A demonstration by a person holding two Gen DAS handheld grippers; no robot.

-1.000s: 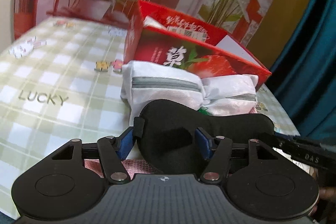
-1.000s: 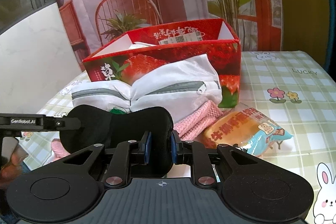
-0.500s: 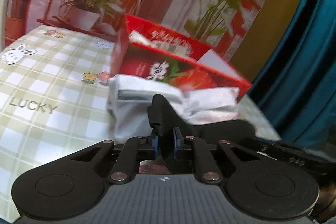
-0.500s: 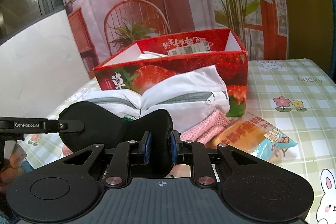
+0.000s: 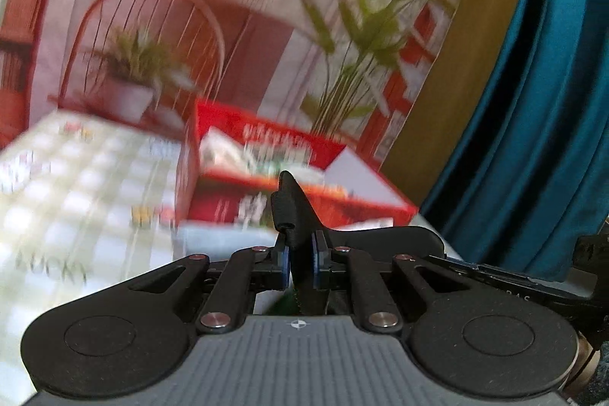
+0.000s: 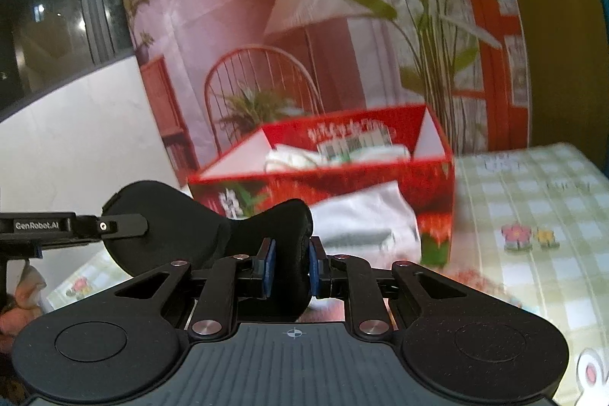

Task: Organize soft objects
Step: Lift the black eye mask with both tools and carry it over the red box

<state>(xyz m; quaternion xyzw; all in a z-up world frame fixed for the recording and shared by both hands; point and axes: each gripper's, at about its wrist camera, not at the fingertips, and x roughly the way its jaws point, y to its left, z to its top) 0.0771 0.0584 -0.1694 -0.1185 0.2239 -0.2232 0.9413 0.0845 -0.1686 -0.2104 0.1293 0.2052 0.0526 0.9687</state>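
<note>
Both tools gripped the black eye mask [image 6: 198, 227] at once. Left tool [image 5: 300, 259] was clenched on one end, a thin edge of the mask sticking up between its blue pads [image 5: 282, 259]. Right tool [image 6: 289, 271] was clenched on the other lobe, fabric bulging between its pads. The mask hung off the counter [image 6: 533, 200], just in front of the red strawberry box [image 6: 434, 177], which sat toward the counter's far edge against the backdrop.

Step in hand, as I read it: carrying the mask to the box. Next move likely calls for both tools to travel forward together over the near rim of the box, then let go inside; keep the two ends level so the mask doesn't twist or catch the rim.

The box was open on top, with white items and a printed label already inside. A white zip pouch [image 6: 365, 215] lay against the box's front wall, something pink below it, too blurred to name.

Surface: green-and-white check cloth with flower and bunny prints and "LUCKY" lettering. Room: printed backdrop of chair, lamp and plants; teal curtain [image 5: 533, 120] on one side, dark window [image 6: 49, 6] on the other. Both views motion-blurred.
</note>
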